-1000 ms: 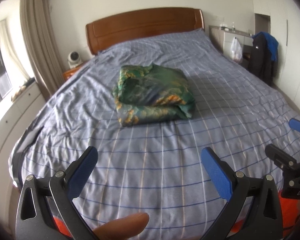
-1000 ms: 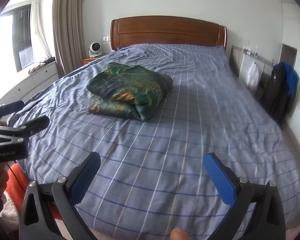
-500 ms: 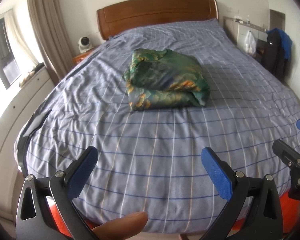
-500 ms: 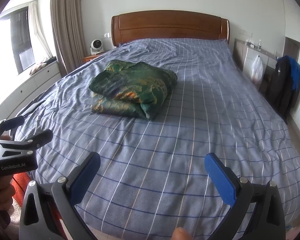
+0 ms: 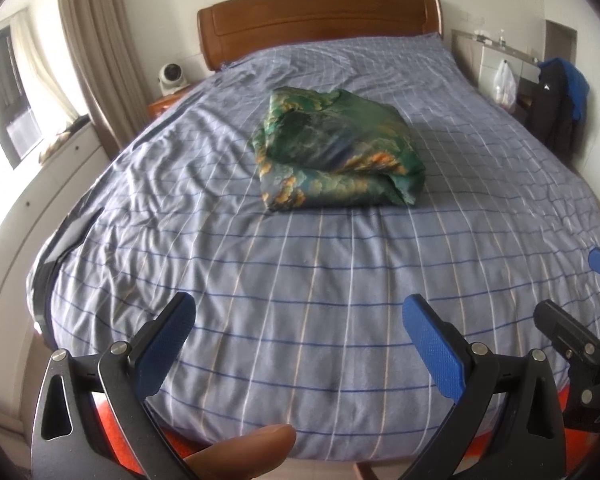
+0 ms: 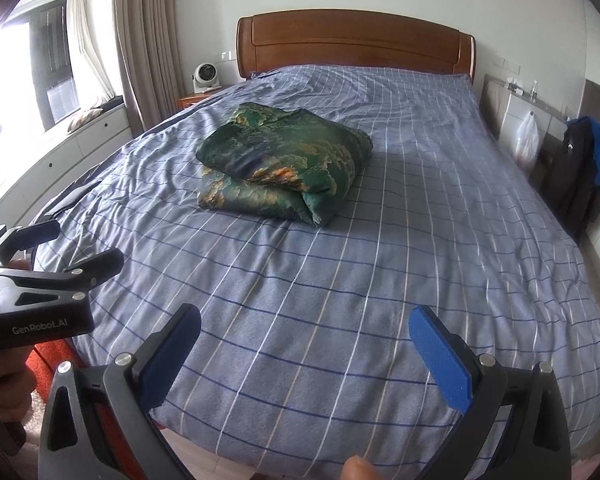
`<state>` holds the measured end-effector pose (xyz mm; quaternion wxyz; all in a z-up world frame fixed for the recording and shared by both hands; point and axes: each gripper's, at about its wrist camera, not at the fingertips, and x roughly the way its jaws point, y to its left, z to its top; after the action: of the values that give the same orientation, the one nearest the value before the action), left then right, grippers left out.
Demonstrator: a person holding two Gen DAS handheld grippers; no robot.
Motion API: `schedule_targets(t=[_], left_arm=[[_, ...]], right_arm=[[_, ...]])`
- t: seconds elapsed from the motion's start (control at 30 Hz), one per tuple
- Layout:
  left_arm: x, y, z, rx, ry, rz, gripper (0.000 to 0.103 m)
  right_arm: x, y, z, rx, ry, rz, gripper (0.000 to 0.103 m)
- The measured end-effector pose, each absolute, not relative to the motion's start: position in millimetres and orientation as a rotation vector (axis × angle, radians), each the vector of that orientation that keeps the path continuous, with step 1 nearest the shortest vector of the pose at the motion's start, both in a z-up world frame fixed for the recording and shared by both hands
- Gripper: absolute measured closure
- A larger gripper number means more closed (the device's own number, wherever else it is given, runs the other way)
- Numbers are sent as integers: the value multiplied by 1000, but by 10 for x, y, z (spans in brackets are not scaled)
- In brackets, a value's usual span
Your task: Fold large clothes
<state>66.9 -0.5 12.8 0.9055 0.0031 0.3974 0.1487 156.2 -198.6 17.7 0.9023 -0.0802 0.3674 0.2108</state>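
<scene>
A green garment with gold and orange print (image 5: 336, 156) (image 6: 280, 164) lies folded into a thick bundle in the middle of the bed (image 5: 260, 280) (image 6: 420, 220). Both grippers hang at the foot of the bed, well short of the bundle. My left gripper (image 5: 300, 312) is open with nothing between its blue pads (image 5: 428, 344). My right gripper (image 6: 306, 322) is open too and holds nothing. In the right wrist view the left gripper (image 6: 56, 248) shows at the left edge, held by a hand. The right gripper's fingers (image 5: 560, 332) show at the right edge of the left wrist view.
The bed has a blue checked cover and a wooden headboard (image 6: 352, 44). A small white fan (image 6: 205, 76) stands on the nightstand at the left. White drawers (image 6: 60, 160) run under the window. A dark jacket (image 6: 580, 172) and a plastic bag (image 6: 526, 140) hang at the right wall.
Both grippers have drawn back from the bed and risen a little, so its foot edge and the floor below now show. The folded bundle has not moved. Both stay open.
</scene>
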Motion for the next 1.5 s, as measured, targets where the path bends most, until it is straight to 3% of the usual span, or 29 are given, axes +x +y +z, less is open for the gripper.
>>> schedule_targets(t=[1.5], left_arm=[[664, -13, 120, 31, 841, 294, 0]], right_arm=[[1562, -1906, 229, -160, 784, 441, 0]])
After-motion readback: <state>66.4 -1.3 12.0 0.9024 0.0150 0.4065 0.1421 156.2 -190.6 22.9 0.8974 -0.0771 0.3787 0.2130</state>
